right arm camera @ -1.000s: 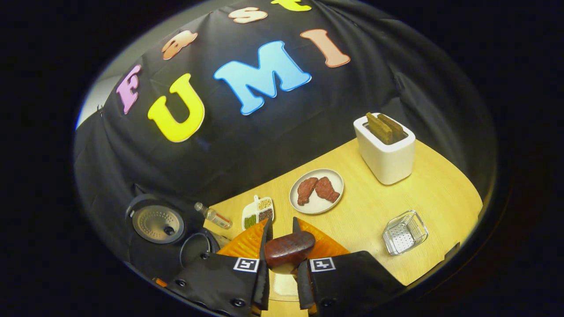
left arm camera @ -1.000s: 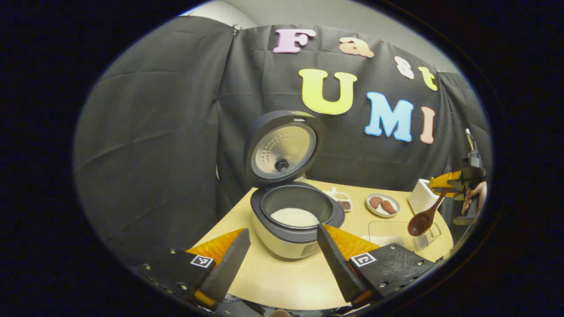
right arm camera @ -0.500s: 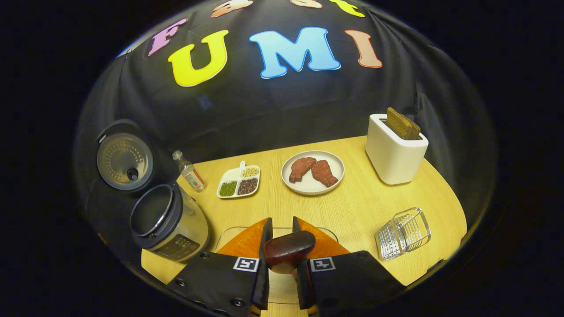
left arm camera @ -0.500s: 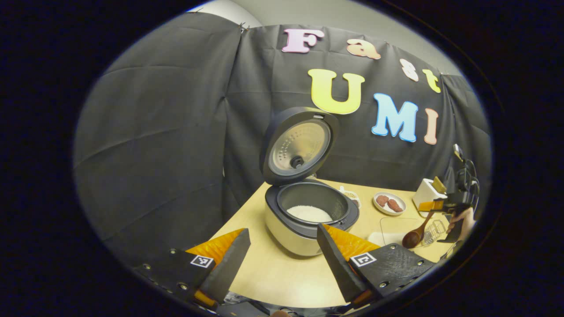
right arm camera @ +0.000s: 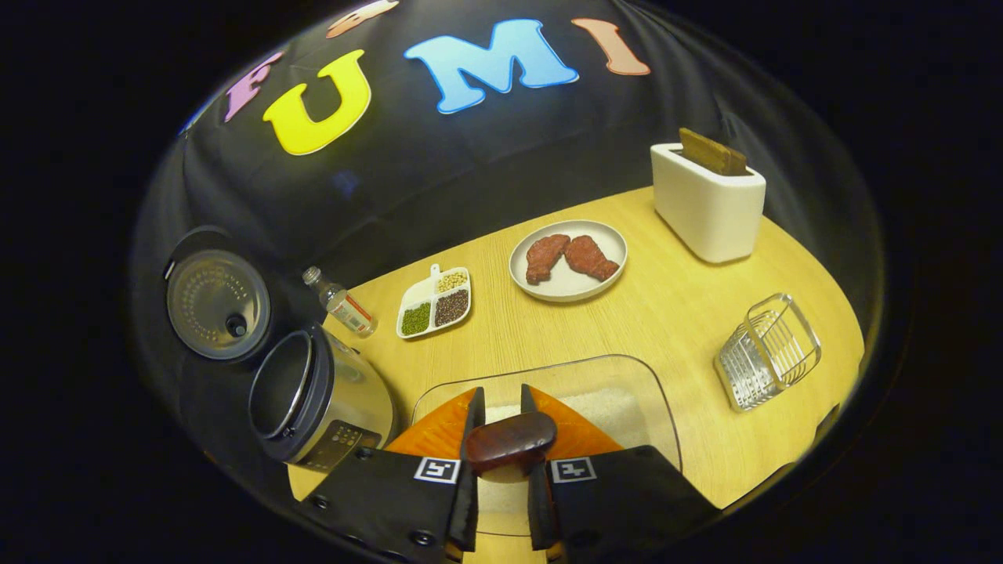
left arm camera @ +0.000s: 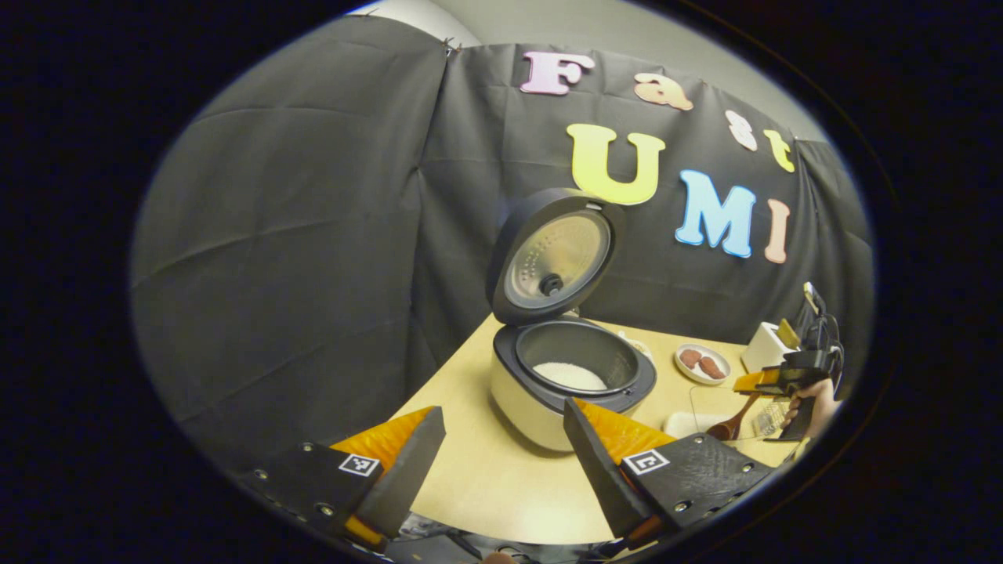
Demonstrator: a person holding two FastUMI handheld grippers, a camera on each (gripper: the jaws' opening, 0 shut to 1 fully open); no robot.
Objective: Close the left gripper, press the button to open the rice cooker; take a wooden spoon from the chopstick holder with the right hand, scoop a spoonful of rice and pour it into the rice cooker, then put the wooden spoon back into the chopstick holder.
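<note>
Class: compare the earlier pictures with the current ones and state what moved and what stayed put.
The right gripper, clamped on the dark wooden spoon, came down towards the clear rice tray; in the left gripper view the spoon's bowl sank lower. Unchanged: open left gripper, grey rice cooker with lid up.

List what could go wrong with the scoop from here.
1. The right gripper pinches the wooden spoon only near its handle end, so it may twist when loaded.
2. The clear rice container looks light and could slide as the spoon digs in.
3. Rice may spill across the table on the way to the open rice cooker.
</note>
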